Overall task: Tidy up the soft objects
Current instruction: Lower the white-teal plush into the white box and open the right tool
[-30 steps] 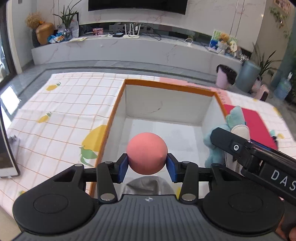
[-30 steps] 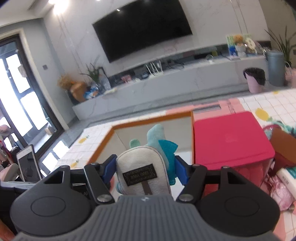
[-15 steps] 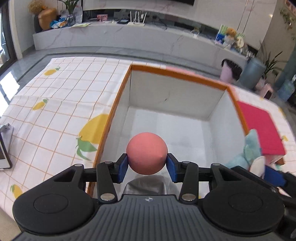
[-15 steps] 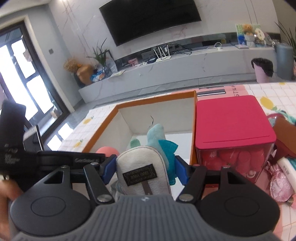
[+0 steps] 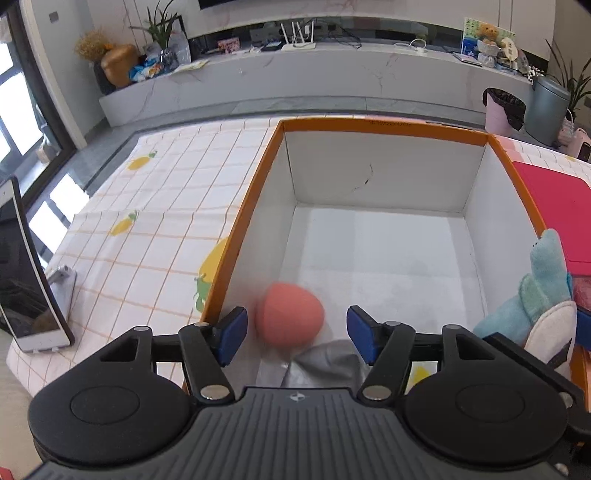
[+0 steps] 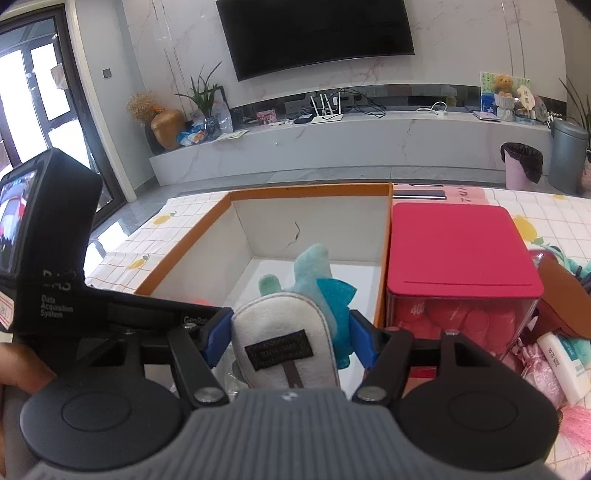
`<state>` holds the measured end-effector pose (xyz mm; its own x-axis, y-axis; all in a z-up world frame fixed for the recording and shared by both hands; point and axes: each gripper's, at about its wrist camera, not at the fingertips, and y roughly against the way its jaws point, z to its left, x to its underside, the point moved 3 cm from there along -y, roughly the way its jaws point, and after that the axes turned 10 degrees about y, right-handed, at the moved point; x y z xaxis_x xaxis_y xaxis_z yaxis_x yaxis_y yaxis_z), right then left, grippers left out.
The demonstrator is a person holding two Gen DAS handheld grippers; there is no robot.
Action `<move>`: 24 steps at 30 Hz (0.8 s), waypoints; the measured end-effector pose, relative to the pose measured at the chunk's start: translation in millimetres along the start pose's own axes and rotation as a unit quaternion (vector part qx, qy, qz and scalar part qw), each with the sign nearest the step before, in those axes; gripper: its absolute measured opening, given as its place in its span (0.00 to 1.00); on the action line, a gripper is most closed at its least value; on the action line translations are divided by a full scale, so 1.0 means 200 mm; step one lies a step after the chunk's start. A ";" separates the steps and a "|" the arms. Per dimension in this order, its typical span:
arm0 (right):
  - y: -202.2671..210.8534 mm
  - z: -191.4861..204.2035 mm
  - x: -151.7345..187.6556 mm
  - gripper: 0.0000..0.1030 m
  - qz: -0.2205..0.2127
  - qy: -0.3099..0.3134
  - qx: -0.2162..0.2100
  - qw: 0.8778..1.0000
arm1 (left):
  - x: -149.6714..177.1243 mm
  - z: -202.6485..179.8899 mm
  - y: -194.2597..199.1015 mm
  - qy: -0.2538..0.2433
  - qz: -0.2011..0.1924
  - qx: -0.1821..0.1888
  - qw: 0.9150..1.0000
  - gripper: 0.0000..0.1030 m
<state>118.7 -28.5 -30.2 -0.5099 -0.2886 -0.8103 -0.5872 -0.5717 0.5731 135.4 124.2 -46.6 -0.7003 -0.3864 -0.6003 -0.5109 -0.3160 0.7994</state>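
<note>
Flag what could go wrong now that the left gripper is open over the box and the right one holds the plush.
1. The pink ball is blurred, apparently dropping near the orange box left wall; it may bounce out.
2. Left gripper and right gripper are close; the plush toy could snag.

Pink ball (image 5: 289, 314) was blurred, loose inside the orange-rimmed white box (image 5: 384, 127), near its front-left corner beside grey cloth (image 5: 325, 363). Blue-white plush toy (image 6: 291, 332) sat upright, label facing camera, over box's front-right corner.

A home living room: wall-mounted television (image 6: 317, 35) above a marble media console (image 6: 351, 144), potted plants (image 6: 203, 98)
</note>
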 end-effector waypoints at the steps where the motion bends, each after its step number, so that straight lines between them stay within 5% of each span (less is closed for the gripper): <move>1: 0.00 0.00 0.00 0.64 0.000 -0.001 -0.002 1.000 | 0.00 0.01 0.00 0.005 0.003 0.002 1.000 0.71; 12: 0.00 0.05 0.02 0.64 0.012 0.020 0.008 1.000 | -0.04 0.15 0.19 0.102 0.017 0.145 0.984 0.78; 18: -0.07 0.15 0.03 0.64 0.050 0.103 0.072 0.991 | -0.05 0.18 0.22 0.112 0.000 0.142 0.984 0.80; 24: -0.11 0.20 0.06 0.64 0.060 0.141 0.110 0.982 | -0.05 0.19 0.21 0.086 -0.008 0.090 0.992 0.80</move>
<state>99.4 10.6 -47.8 -0.4072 -0.5627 -0.7194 -0.6709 -0.3502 0.6537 101.7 148.0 -7.0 -0.6042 -0.5296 -0.5953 -0.6128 -0.1686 0.7720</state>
